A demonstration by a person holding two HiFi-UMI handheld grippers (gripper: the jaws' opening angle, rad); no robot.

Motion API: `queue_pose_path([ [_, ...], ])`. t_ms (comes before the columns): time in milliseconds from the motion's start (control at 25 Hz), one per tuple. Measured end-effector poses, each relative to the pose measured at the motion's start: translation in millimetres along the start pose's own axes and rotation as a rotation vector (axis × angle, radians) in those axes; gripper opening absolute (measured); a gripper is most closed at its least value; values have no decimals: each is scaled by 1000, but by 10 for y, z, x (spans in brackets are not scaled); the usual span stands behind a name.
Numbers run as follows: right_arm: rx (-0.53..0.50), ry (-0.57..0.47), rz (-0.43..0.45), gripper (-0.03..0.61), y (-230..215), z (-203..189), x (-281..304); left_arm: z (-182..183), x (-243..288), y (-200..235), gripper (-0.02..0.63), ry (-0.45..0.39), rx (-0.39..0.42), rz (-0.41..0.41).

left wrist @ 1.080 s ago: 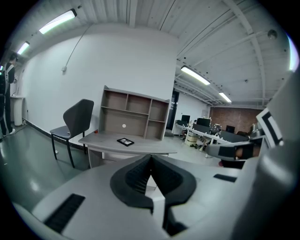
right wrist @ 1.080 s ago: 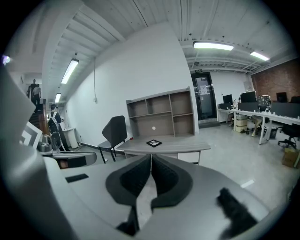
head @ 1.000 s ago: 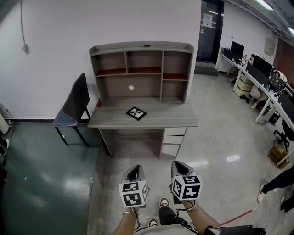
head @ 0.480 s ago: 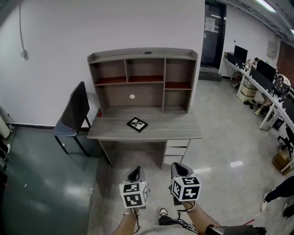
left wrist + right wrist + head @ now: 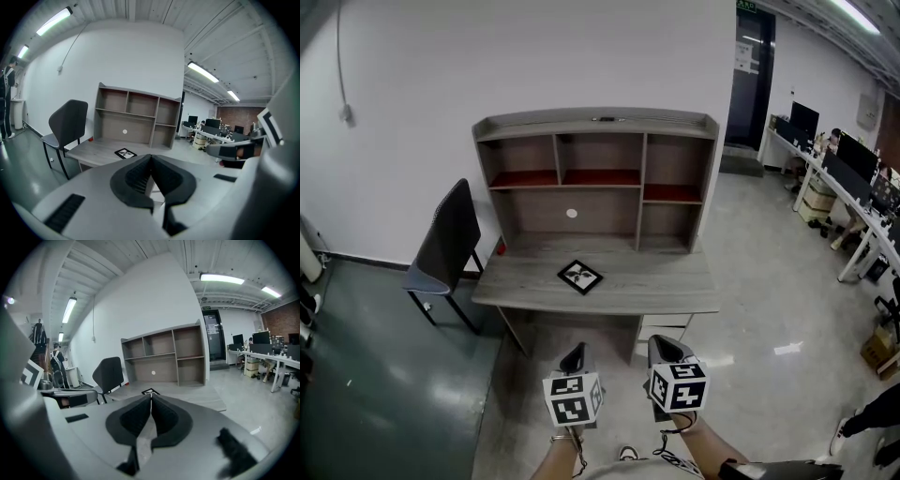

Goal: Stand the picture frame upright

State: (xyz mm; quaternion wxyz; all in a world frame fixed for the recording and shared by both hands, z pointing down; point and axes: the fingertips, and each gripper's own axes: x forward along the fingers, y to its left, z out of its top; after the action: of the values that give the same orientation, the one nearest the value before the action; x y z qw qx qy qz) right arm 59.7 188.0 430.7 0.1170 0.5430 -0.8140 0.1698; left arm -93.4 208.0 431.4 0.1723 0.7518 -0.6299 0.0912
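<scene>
Frame (image 5: 579,276) lies flat mid-desk (image 5: 675,291), corner toward us, well ahead of both tongs. Left gripper (image 5: 573,358) and right gripper (image 5: 664,350) both closed, empty. Left looks marginally nearer, hard to say from here.

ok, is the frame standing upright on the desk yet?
No, in the head view the picture frame lies flat on the desk, picture side up.
</scene>
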Motion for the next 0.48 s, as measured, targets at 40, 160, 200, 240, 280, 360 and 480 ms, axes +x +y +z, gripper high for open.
queue_pose_path([
  [40, 0, 2, 1, 32, -48, 31, 59, 27, 74, -8, 12, 1, -1, 2],
  [160, -2, 10, 6, 32, -190, 95, 223, 84, 284, -34, 12, 6, -4, 9],
  [200, -2, 13, 8, 32, -241, 103, 277, 90, 354, -40, 12, 7, -7, 12],
  [240, -1, 16, 9, 32, -295, 108, 331, 92, 426, -48, 12, 9, -10, 15],
  [280, 0, 19, 10, 32, -350, 115, 385, 96, 498, -58, 12, 11, -12, 17],
  [360, 0, 24, 12, 32, -457, 141, 488, 111, 635, -87, 12, 14, -13, 20],
  [480, -3, 32, 24, 32, -583, 180, 612, 136, 792, -128, 12, 17, -18, 30],
])
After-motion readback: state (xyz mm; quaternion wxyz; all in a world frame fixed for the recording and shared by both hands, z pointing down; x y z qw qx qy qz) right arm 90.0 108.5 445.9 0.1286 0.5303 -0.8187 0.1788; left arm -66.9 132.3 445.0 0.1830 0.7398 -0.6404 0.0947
